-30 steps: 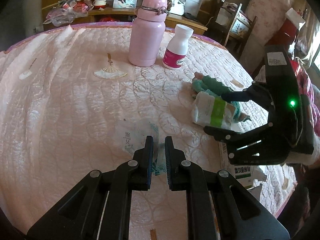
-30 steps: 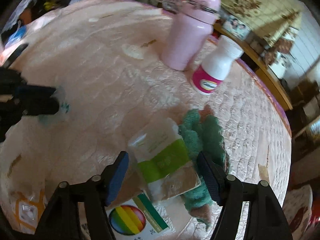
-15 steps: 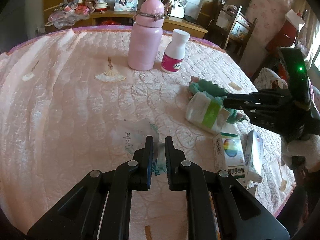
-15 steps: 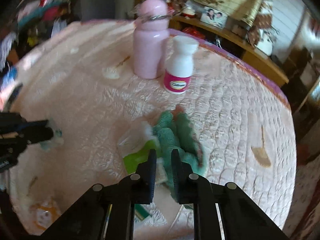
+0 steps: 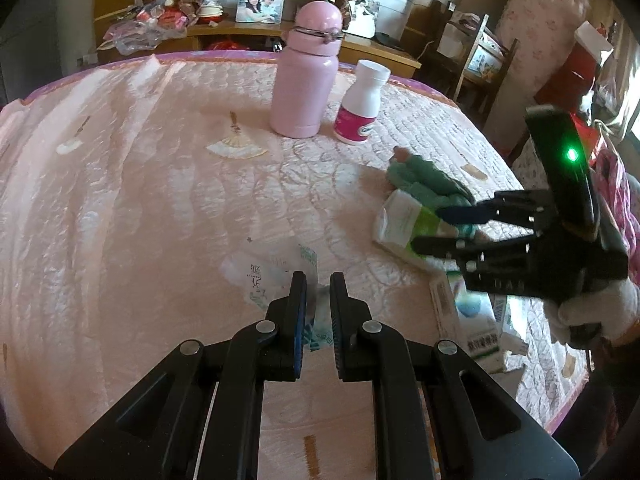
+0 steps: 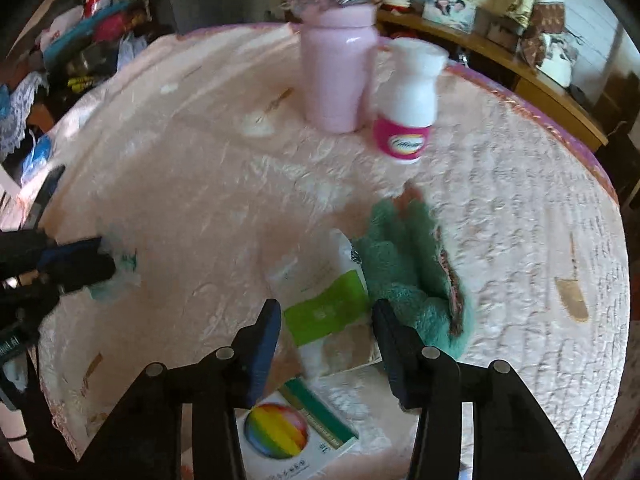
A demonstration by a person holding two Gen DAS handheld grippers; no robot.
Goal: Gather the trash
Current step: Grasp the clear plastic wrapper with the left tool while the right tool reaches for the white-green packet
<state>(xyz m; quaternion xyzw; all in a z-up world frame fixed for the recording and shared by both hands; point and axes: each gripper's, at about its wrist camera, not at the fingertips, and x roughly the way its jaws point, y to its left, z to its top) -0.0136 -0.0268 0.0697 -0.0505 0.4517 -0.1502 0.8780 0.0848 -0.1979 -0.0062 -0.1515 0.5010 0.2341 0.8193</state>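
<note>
While left tongs (image 5: 318,280) pinch a crumpled clear wrapper (image 5: 272,276).

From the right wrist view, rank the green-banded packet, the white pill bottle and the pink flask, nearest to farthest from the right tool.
1. Green-banded packet: between the open fingers of the right tool.
2. White pill bottle: farther up the bed, right of the flask.
3. Pink flask: farthest, slightly behind the bottle.

Daylight from windows far ahead-right of the left hand-held gripper (image 5: 318,280) gives glare on the quilted bed (image 5: 120,200), soft shadows beside the pink bottle (image 5: 306,76), fisheye bending with dark corners, and motion blur throughout the right wrist view.
</note>
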